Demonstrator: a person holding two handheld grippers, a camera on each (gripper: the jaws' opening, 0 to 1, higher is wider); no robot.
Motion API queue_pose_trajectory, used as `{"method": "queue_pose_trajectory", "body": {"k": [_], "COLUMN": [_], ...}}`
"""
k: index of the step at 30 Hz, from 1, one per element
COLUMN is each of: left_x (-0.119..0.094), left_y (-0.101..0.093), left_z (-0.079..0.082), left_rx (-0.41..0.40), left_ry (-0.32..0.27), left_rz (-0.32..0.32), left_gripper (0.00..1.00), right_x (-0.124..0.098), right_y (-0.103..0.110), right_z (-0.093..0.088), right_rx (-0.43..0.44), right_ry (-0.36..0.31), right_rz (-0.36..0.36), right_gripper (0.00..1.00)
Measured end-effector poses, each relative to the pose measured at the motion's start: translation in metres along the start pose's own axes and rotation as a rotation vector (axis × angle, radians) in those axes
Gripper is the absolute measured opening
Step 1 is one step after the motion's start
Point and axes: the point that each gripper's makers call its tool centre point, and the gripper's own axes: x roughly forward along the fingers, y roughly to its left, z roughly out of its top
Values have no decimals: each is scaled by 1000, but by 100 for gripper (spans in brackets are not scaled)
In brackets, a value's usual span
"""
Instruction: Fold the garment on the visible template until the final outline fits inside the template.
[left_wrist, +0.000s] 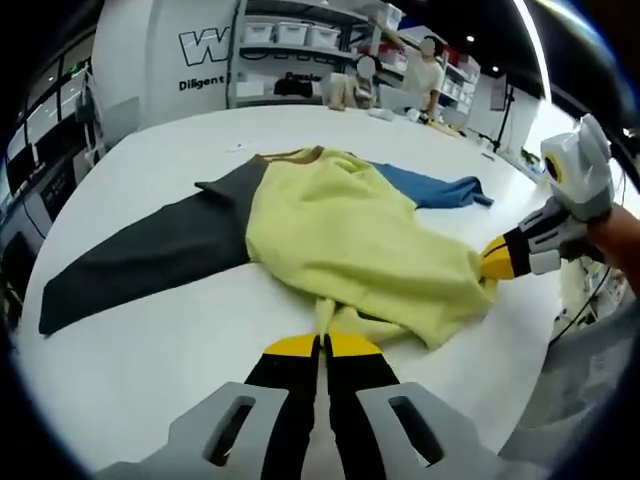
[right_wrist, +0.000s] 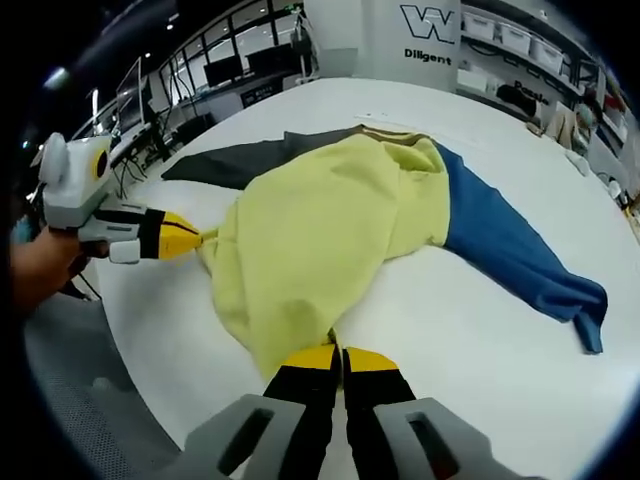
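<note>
Yellow soft garment (left_wrist: 350, 240) lies rumpled on my white table (left_wrist: 150, 350), grey and blue sleeves splayed. My left gripper (left_wrist: 322, 345) and right gripper (right_wrist: 340, 352) each pinch its hem, jaws closed.

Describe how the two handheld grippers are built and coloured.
Each has black jaws with yellow tips, set in a light grey housing with slotted openings. The left gripper and the right gripper match. Seen from the side, the body is white-grey with a yellow-ringed round part, and a hand grips it.

Bunched yellow body (right_wrist: 320, 225) hides where the blue sleeve (right_wrist: 520, 255) joins.
</note>
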Motion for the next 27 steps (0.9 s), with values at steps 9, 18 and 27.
{"method": "queue_pose_trajectory", "body": {"k": [9, 18, 27], "left_x": [5, -13, -20], "left_y": [-16, -5, -7], "left_z": [-11, 3, 10], "left_rx": [36, 61, 95], "left_ry": [33, -43, -64], "left_rz": [-30, 13, 9], "left_gripper": [0, 6, 6], "right_x": [-9, -13, -15], "right_y": [12, 26, 49], "right_z": [21, 40, 95], "right_rx": [80, 86, 98], "right_ry": [-65, -102, -192], "right_rz": [75, 114, 202], "right_gripper": [0, 0, 0]}}
